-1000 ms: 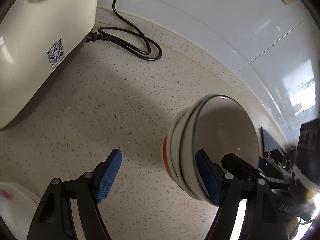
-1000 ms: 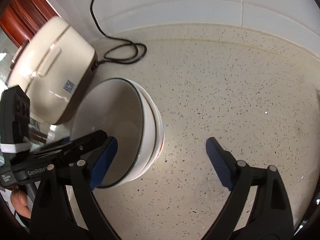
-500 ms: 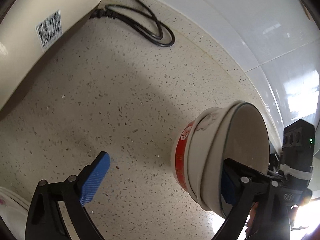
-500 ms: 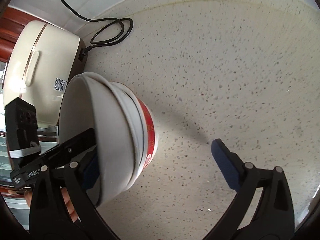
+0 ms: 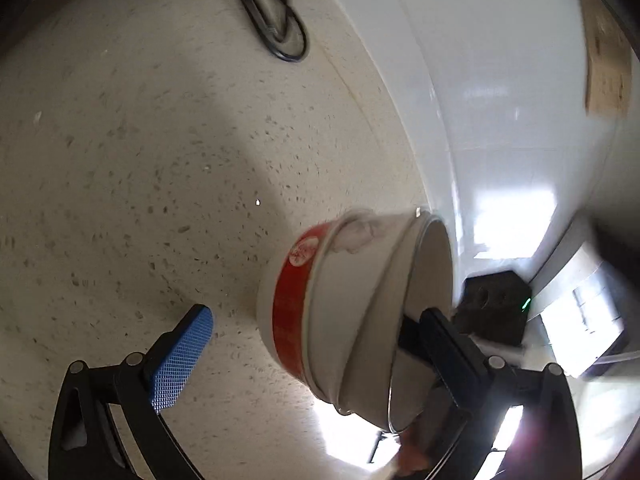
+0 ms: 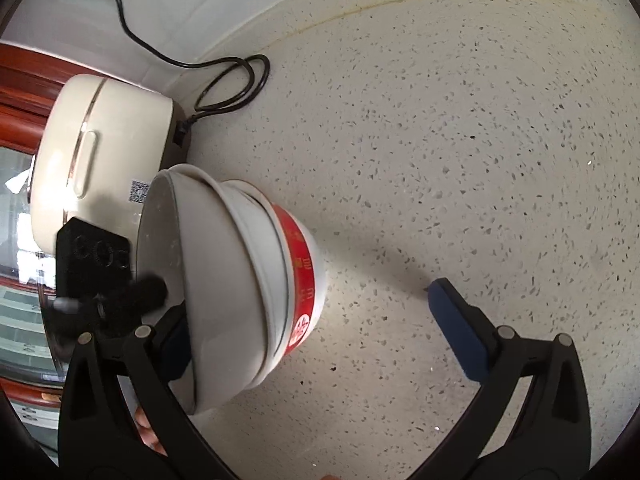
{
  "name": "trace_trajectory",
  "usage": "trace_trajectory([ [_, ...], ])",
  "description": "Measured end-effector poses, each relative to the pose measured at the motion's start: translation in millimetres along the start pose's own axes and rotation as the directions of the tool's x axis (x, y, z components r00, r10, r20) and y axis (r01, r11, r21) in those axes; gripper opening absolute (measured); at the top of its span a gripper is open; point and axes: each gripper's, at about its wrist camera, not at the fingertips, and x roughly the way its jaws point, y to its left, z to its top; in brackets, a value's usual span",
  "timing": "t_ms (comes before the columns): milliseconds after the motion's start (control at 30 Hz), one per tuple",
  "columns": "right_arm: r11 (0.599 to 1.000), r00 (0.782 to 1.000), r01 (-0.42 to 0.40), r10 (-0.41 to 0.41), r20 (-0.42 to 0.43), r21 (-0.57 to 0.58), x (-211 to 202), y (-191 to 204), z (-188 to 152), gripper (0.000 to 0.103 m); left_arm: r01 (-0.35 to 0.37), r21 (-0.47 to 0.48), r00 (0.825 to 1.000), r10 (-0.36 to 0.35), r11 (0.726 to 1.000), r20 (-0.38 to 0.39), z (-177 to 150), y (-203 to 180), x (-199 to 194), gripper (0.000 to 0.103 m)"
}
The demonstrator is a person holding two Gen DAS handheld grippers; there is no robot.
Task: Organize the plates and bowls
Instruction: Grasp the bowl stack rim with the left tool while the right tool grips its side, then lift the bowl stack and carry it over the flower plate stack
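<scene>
The stack of bowls (image 6: 248,280), white ones nested in a red-banded bowl (image 5: 294,304), now sits lower over the speckled counter (image 6: 460,140), tipped sideways, apparently being set down. Both the left gripper (image 5: 308,344) and right gripper (image 6: 316,324) have just been opening and stand spread wide, one finger of each against the rim, nothing pinched. The top bowl looks empty

A speckled cream stone countertop (image 6: 460,140) spreads ahead of both tools, meeting a glossy white tiled wall (image 5: 480,80) at its far edge. A cream cooker (image 6: 104,152) sits ahead and left of the right tool, its black cord (image 6: 224,92) looped by the wall. Bright window light glares off the tiles.
</scene>
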Motion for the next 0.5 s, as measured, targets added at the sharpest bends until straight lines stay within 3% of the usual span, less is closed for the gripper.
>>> trace_trajectory([
  [100,0.999,0.999,-0.032,0.033,0.032,-0.020,-2.4,-2.8,-3.1,0.103,-0.076,0.078,0.996,0.078,0.994,-0.035,1.7,-11.7,5.0,0.103],
  [233,0.996,0.998,-0.067,0.068,0.010,-0.053,-1.7,-1.7,-1.0,0.103,-0.207,0.108,0.978,0.203,0.972,0.049,-0.5,-21.4,2.0,0.103],
  [367,0.994,0.994,-0.106,0.106,0.006,-0.041,-1.8,-5.1,0.3,0.103,-0.265,0.168,0.961,0.247,0.949,0.121,-1.7,-22.2,-1.7,0.100],
  [500,0.991,0.993,-0.120,0.120,-0.014,-0.051,-4.1,-7.4,0.8,0.103,-0.312,0.215,0.949,0.294,0.925,0.112,-1.7,-27.1,2.4,0.096],
])
